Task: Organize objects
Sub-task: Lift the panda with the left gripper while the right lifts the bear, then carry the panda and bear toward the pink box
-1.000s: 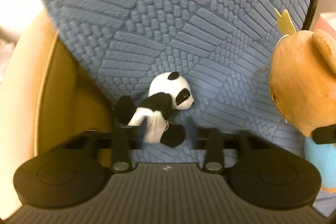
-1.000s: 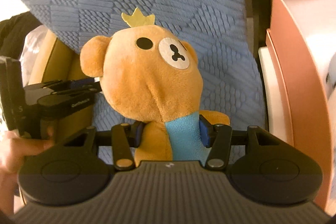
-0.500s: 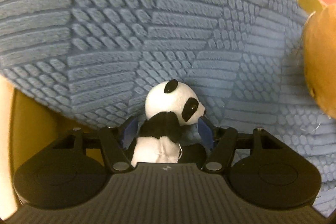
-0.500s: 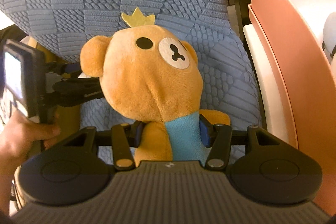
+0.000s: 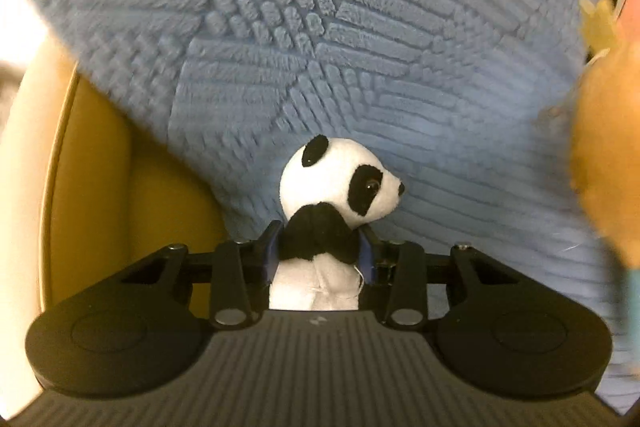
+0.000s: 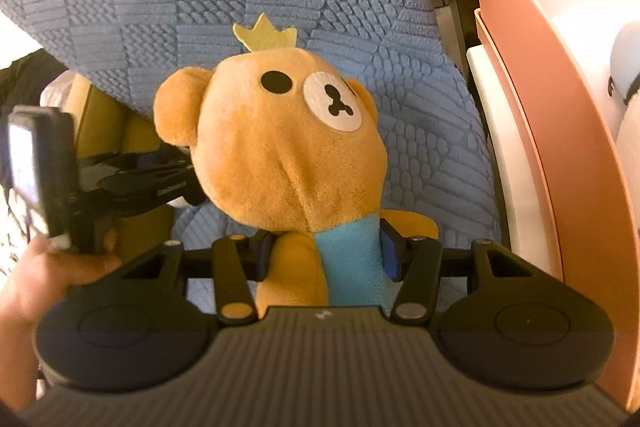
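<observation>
My left gripper [image 5: 318, 253] is shut on a small black-and-white panda plush [image 5: 340, 183], gripping its body below the head, upright against a blue textured cushion [image 5: 320, 47]. My right gripper [image 6: 326, 253] is shut on an orange bear plush [image 6: 280, 147] with a yellow crown and a blue shirt. The bear's blurred edge shows in the left wrist view [image 5: 604, 167]. The left gripper shows in the right wrist view [image 6: 152, 175], left of the bear's head.
A pink open box [image 6: 560, 107] stands at the right with a white plush [image 6: 628, 75] inside. A yellow chair frame [image 5: 100, 187] lies left of the cushion. The person's hand [image 6: 48, 287] holds the left gripper.
The left gripper moved in around the panda and shut on it, and the panda now stands upright. The right gripper holds the bear and has shifted toward the pink box.
</observation>
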{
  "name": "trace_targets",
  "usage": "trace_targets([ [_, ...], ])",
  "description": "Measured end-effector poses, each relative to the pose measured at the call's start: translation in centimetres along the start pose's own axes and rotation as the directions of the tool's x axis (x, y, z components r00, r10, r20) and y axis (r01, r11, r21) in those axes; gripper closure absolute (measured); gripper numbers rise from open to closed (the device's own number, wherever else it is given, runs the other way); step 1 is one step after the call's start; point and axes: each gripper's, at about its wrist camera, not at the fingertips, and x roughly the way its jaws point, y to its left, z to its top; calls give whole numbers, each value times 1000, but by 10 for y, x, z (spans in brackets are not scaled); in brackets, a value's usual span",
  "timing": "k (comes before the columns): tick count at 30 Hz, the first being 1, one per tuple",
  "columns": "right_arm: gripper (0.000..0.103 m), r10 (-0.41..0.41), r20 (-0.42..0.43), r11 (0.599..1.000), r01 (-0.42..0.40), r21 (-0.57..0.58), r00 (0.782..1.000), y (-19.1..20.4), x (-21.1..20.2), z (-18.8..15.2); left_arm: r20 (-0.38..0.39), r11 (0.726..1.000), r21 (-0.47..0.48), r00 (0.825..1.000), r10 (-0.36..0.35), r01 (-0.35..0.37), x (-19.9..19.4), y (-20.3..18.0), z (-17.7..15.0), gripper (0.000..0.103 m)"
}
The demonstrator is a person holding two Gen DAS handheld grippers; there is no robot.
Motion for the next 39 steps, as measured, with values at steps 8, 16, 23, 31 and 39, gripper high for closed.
trace_targets([
  [8, 48, -62, -6, 996, 61, -64, 998, 11, -25, -28, -19, 940, -292, 981, -191, 177, -46, -13, -54, 59],
  [16, 44, -190, -37, 970, 182, -160, 981, 10, -5, -56, -19, 868, -422, 954, -299, 263, -55, -39, -108, 59],
  [23, 22, -142, -98, 973, 121, -194, 985, 15, 0, -61, 0, 843, -451, 945, -327, 292, -12, -34, -122, 58],
  [31, 23, -150, -72, 976, 136, -171, 986, 16, 12, -57, 8, 844, -436, 939, -344, 313, -22, -19, -136, 58],
  [39, 28, -194, -43, 936, 172, -307, 980, 20, 29, -72, 19, 844, -428, 937, -349, 323, -26, -24, -138, 58],
])
